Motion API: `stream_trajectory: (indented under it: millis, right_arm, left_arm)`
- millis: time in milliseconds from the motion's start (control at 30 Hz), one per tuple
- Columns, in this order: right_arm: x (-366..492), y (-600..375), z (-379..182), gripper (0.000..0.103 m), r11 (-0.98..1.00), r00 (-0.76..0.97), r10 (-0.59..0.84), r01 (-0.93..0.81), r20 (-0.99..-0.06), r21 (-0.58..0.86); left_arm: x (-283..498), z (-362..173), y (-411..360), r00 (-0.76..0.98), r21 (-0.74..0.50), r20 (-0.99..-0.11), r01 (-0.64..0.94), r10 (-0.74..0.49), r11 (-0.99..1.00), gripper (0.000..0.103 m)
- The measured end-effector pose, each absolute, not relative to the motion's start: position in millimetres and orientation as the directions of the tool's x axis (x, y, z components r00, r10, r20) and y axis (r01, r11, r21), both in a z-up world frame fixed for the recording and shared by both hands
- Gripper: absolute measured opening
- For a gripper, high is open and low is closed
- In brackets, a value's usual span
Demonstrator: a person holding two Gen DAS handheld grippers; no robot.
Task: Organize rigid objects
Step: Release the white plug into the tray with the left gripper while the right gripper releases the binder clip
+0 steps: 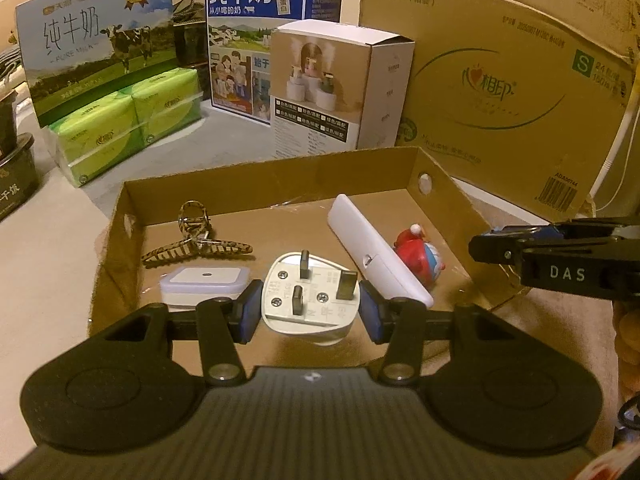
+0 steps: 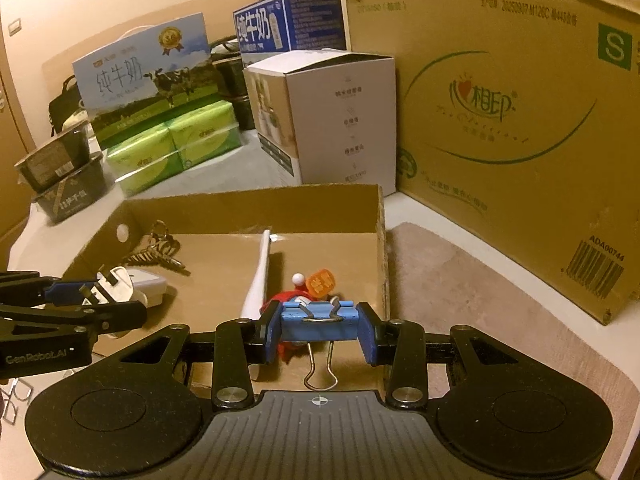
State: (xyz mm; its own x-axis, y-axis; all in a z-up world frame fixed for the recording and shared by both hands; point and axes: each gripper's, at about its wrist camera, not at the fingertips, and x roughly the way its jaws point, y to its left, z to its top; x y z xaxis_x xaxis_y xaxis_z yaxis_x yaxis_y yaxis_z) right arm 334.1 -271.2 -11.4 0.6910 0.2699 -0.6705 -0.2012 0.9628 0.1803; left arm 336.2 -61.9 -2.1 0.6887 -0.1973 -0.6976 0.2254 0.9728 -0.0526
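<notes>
A: While both claws hang over the cardboard tray [image 1: 256, 182], what does each grip?

B: The left claw [image 1: 308, 307] is clamped on a white plug [image 1: 306, 300], prongs up. The right claw [image 2: 318, 326] pinches a blue binder clip [image 2: 318, 322].

A: What lies beyond them?

B: Ahead of the left claw, a hair clip [image 1: 192, 240] and white remote [image 1: 376, 252]; a red figurine [image 2: 294, 300] sits just behind the binder clip.

I see my left gripper [image 1: 310, 308] clamping the white three-pin plug [image 1: 308, 300], prongs facing me, above the shallow cardboard tray [image 1: 280, 176] that holds a tortoiseshell hair claw [image 1: 192, 240], white square case [image 1: 204, 284], white remote [image 1: 372, 252] and red figurine [image 1: 416, 252].
</notes>
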Motion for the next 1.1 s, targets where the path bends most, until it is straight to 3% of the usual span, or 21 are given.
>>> stream_trajectory:
  millis: [267, 1033, 1100]
  right_arm:
    - [335.5, -273.5, -14.8, 0.040, 0.961, 0.689, 0.276, -0.200, -0.670, 0.190]
    - [328.3, -272.4, -12.5, 0.040, 0.958, 0.700, 0.288, -0.202, -0.654, 0.205]
    - [329.6, -273.2, -12.5, 0.046, 0.958, 0.700, 0.287, -0.198, -0.654, 0.208]
  left_arm:
    - [339.3, -3.3, -63.7, 0.696, -0.057, -0.690, 0.221, -0.198, 0.974, 0.052]
    - [319.1, 2.5, -39.5, 0.716, -0.074, -0.676, 0.169, -0.174, 0.983, 0.052]
    - [317.5, 2.8, -37.8, 0.717, -0.076, -0.675, 0.163, -0.171, 0.984, 0.055]
